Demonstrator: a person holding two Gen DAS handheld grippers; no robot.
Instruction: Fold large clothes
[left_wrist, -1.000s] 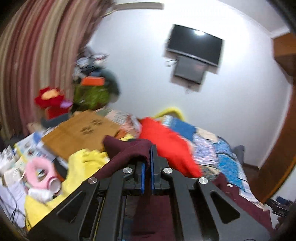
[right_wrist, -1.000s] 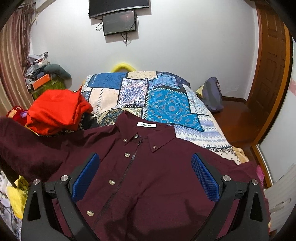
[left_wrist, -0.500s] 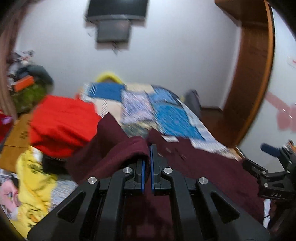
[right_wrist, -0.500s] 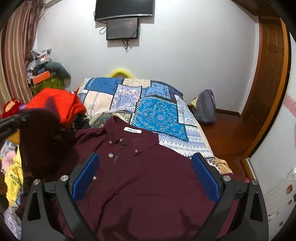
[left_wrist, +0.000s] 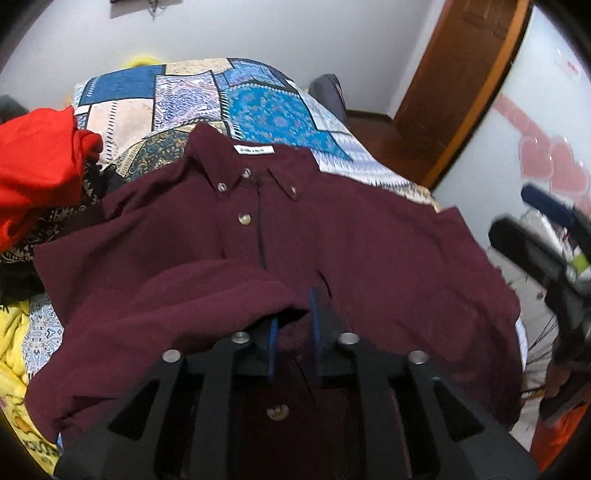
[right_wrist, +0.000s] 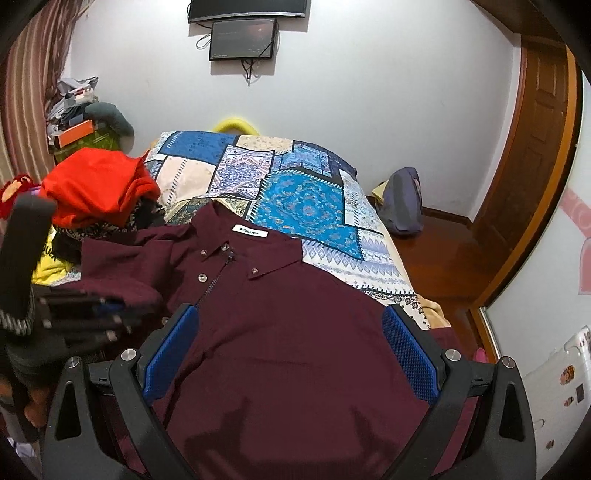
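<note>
We laid the maroon shirt's (left_wrist: 369, 236) sleeve (left_wrist: 192, 295) across its chest, left gripper (left_wrist: 293, 332) jaws just parting off the cuff, right gripper (right_wrist: 290, 354) wide apart, best releasing flat

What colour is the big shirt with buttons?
Dark maroon button-up shirt, clearest in the right wrist view.

Left gripper (left_wrist: 293, 325): angled downward, jaws just opened a little, cloth seen between them. Right gripper (right_wrist: 290, 354): angled downward, jaws spread wide, nothing gripped.
</note>
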